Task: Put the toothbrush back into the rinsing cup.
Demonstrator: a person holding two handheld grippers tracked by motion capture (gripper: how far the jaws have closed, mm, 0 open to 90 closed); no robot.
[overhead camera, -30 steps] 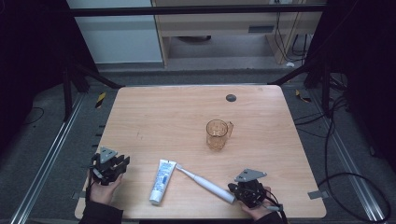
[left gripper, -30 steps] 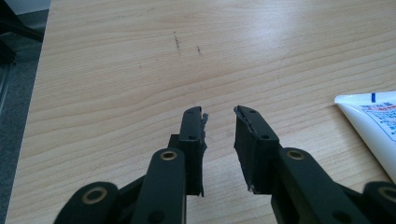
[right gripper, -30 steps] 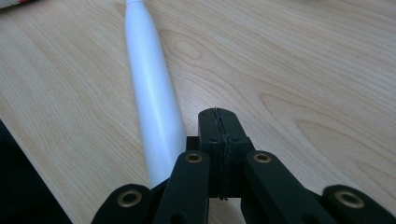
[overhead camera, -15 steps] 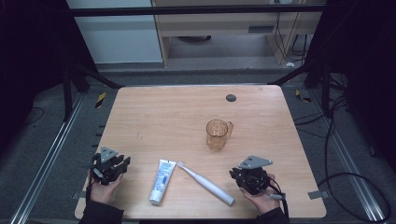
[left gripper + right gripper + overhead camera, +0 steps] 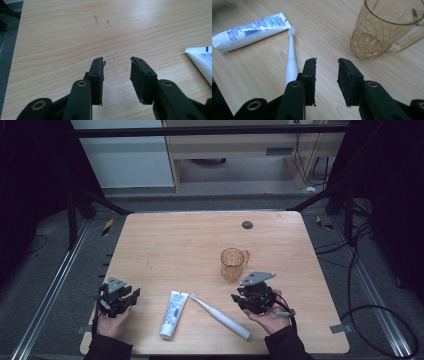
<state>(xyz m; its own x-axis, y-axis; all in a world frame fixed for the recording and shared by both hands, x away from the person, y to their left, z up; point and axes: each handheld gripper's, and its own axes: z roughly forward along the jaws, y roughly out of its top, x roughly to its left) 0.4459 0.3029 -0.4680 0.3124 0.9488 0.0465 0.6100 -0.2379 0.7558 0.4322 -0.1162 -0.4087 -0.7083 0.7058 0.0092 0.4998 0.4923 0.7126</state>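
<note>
Near the front edge of the wooden surface (image 5: 165, 245), a person is holding a claw in each hand, both released and grasping nothing; their jaws have just been opening. The right claw (image 5: 239, 299) is hovering at the front right, between the toothbrush (image 5: 219, 316) and the amber glass mug (image 5: 234, 264), apparently getting ready for a pick. The left claw (image 5: 131, 296) is waiting near the front left corner, over bare wood. The toothbrush is lying flat, its long axis running diagonally: bristle head pointing toward the toothpaste tube (image 5: 173, 313), handle end pointing to the front right. The tube is lying alongside, just beside the brush head, its long axis running roughly front to back. The mug is standing upright behind the right claw, mouth open, likely there to receive the brush.
</note>
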